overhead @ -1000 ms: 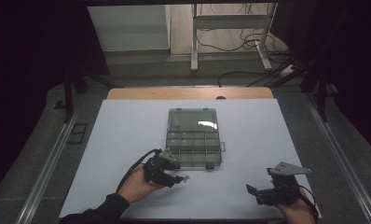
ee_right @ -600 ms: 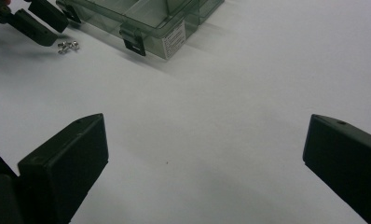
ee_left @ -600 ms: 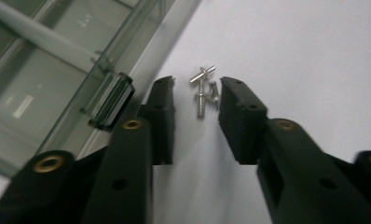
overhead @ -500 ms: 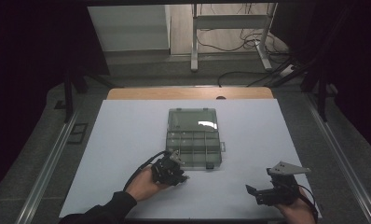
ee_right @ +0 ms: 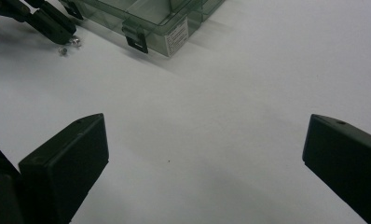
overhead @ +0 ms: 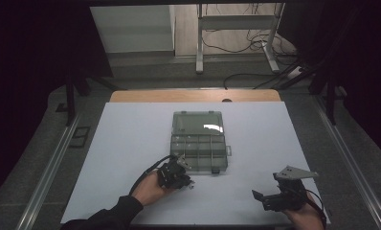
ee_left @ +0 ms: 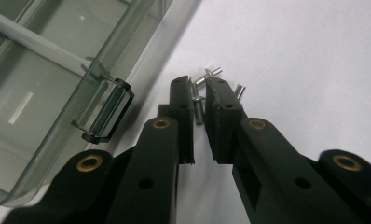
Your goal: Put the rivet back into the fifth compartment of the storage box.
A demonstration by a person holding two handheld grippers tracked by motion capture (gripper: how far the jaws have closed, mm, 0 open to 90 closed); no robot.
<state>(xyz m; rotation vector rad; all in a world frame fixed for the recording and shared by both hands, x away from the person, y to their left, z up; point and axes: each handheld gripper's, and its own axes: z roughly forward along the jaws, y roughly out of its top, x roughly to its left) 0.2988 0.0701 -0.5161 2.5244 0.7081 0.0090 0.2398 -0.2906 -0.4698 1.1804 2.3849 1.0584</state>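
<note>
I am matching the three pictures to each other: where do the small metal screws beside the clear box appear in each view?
High view: screws, a tiny speck at the left gripper tips, below the clear box.
Left gripper view: screws at centre, one between the nearly closed jaws.
Right gripper view: screws top left, on the white table.
Shared landmark: the clear box's black latch.

Place: a lab or recording studio, not a home.
Table point(overhead: 131, 139): covered edge to edge by a plain white sheet, lit from above.
Surroundings: black curtains point(overhead: 35, 72) on both sides (everything beyond them dark).
Floor: grey carpet with metal rails point(overhead: 47, 177), loose cables point(overhead: 236, 45) and a metal stand point(overhead: 236, 28) behind.
</note>
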